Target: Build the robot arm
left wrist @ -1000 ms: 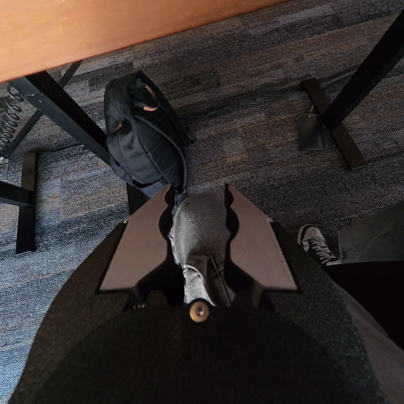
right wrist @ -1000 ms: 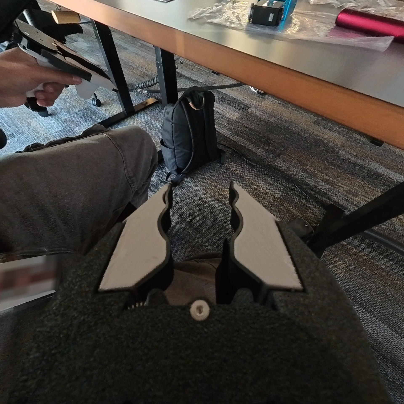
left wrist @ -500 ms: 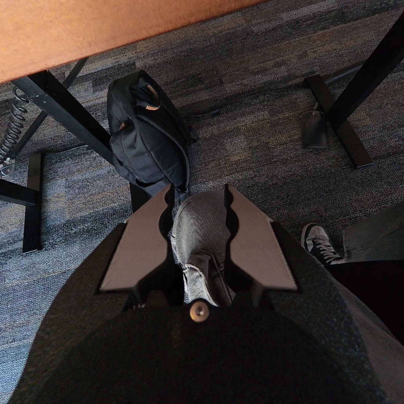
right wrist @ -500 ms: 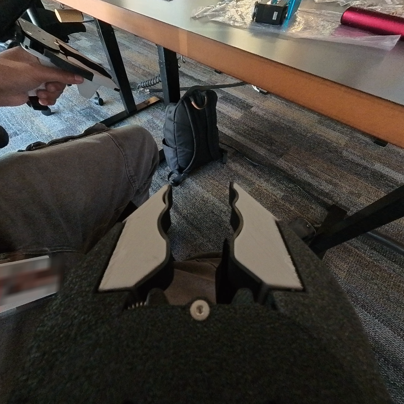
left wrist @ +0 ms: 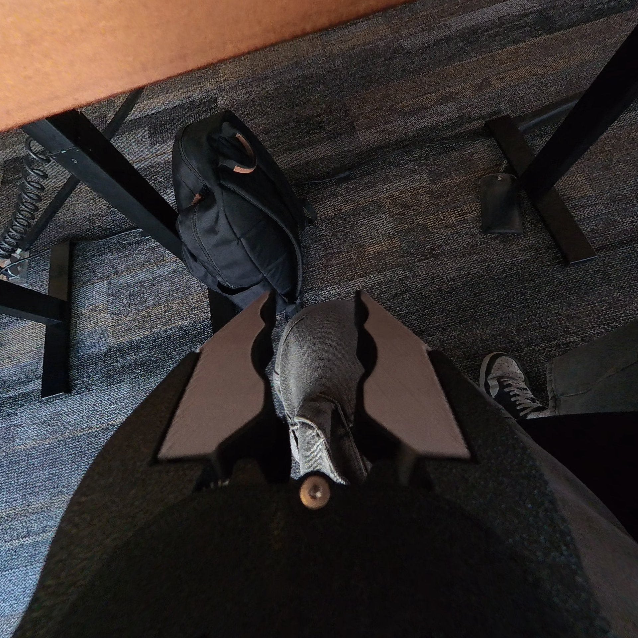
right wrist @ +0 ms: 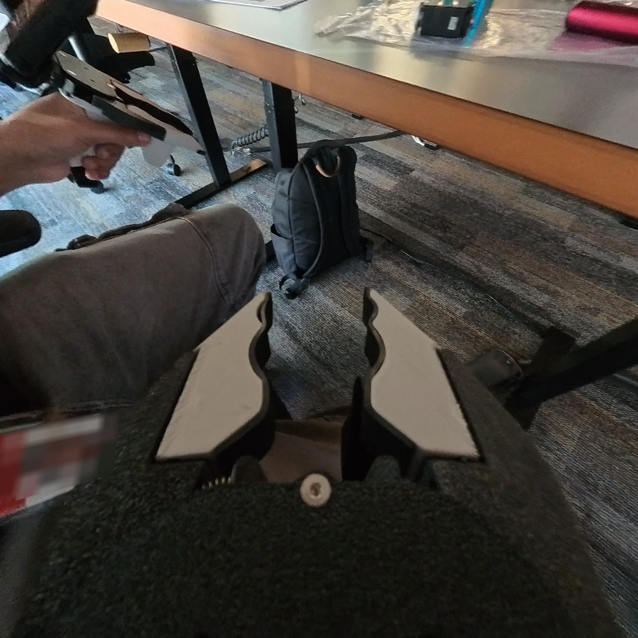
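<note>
The left tongs (left wrist: 315,303) point down at a grey carpet (left wrist: 414,214), arms apart and empty. Between them shows a knee (left wrist: 317,345) in grey trousers, lower down and not touched. Just beyond the tips a black backpack (left wrist: 234,214) stands on the carpet against a black table leg (left wrist: 103,172). The orange edge of the table (left wrist: 138,45) crosses the top. At right, a grey sneaker (left wrist: 507,383) rests on the carpet.

The right tongs (right wrist: 317,303) point forward and low over the carpet (right wrist: 483,276), arms apart and empty. The backpack (right wrist: 310,221) stands ahead of them, under the table (right wrist: 414,93). A trousered thigh (right wrist: 121,297) fills the left side. Upper left, a hand (right wrist: 58,145) holds the left tongs (right wrist: 165,141), well apart from the right tongs. On the table, blurred, lie clear plastic wrap (right wrist: 373,24), a black box (right wrist: 445,20) and a magenta roll (right wrist: 604,19).
</note>
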Demonstrator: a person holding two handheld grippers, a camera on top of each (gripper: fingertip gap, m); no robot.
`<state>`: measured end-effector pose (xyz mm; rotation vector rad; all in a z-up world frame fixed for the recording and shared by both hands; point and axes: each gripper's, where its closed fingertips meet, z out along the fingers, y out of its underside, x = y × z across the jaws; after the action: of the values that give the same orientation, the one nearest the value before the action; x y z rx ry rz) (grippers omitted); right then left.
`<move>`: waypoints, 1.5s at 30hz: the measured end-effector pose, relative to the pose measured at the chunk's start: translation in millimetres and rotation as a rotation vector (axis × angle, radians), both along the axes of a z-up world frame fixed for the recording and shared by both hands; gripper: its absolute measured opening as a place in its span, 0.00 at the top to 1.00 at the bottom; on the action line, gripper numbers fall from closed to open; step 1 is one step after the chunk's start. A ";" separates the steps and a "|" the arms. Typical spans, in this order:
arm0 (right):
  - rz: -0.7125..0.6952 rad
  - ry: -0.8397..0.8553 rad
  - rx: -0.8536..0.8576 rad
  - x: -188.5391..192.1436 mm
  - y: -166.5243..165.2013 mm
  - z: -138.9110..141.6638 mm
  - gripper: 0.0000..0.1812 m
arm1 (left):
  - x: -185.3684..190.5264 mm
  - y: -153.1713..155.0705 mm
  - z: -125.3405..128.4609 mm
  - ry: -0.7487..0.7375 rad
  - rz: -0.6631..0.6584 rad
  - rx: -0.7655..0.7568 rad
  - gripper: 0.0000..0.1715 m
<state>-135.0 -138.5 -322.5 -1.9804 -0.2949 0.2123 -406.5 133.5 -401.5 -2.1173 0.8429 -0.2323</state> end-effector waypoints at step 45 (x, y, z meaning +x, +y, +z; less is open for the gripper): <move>0.776 0.085 0.146 -234.5 123.5 39.4 0.75 | -47.5 -109.3 41.6 -0.193 0.491 -0.014 0.76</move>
<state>-369.5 -15.0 -283.1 -1.6229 -0.9870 0.7418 -454.0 24.2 -359.9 -2.1989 0.1959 -0.1771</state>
